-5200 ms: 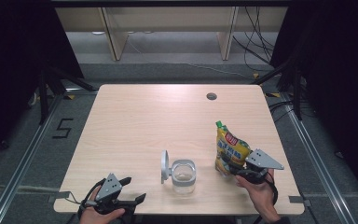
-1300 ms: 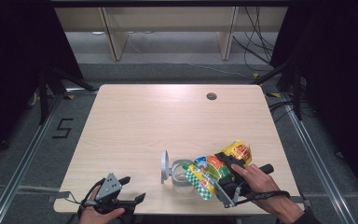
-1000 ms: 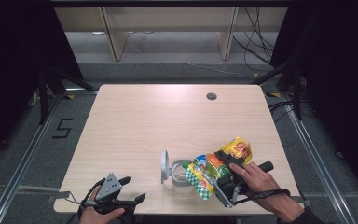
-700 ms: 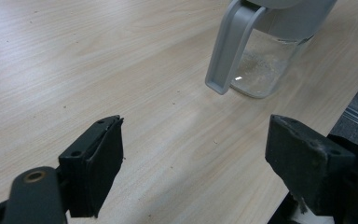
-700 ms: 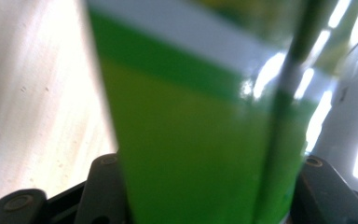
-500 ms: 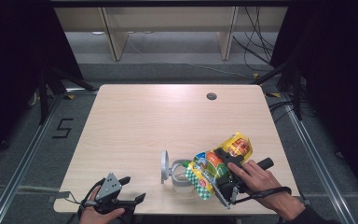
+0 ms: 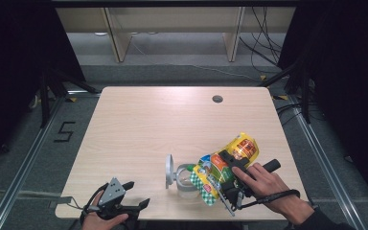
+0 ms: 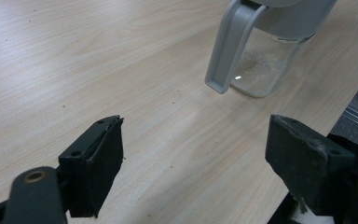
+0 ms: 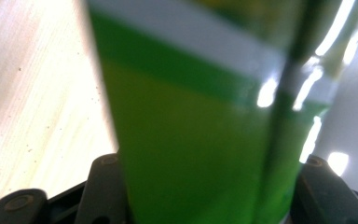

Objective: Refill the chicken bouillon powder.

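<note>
Pouring step: the right tool (image 7: 220, 179) clamps the colourful pouch (image 7: 223, 165), tipped over the glass jar (image 7: 188, 178) near the desk's (image 7: 172, 120) front edge. Left tool (image 7: 124, 203) rests wide, empty. Next, probably tilt further so the contents land inside the jar

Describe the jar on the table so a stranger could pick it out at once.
On the wooden table, look near the front edge, just left of the colourful pouch tipped over it by the right gripper. The jar is small clear glass, with a grey flip lid standing open at its left.
</note>
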Motion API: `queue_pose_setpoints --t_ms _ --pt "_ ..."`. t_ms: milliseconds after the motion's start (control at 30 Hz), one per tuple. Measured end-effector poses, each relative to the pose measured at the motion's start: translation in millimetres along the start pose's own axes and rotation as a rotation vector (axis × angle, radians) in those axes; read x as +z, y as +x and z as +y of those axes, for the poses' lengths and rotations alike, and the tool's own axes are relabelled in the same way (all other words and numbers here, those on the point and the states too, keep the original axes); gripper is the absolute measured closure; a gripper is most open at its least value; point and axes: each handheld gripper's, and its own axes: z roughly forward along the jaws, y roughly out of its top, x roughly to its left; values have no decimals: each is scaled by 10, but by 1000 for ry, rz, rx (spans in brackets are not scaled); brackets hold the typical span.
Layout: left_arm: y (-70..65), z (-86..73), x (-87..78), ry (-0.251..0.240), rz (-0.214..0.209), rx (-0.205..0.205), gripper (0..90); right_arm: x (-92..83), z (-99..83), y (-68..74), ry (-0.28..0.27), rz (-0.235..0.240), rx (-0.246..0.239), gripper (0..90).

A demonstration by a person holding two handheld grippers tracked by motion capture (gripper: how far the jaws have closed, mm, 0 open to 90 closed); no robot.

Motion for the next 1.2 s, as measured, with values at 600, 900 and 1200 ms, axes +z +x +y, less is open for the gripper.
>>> queue_pose_setpoints --t_ms 600,900,1200 --pt "6 1 -10 9 3 8 187 -26 11 -63 6 -30 -97 526" --pt "-2 -1 -4 1 1 -2 187 -49 16 -89 34 -43 -174 526" --pt "8 0 -11 13 3 11 188 -40 38 -86 34 -55 -230 527"
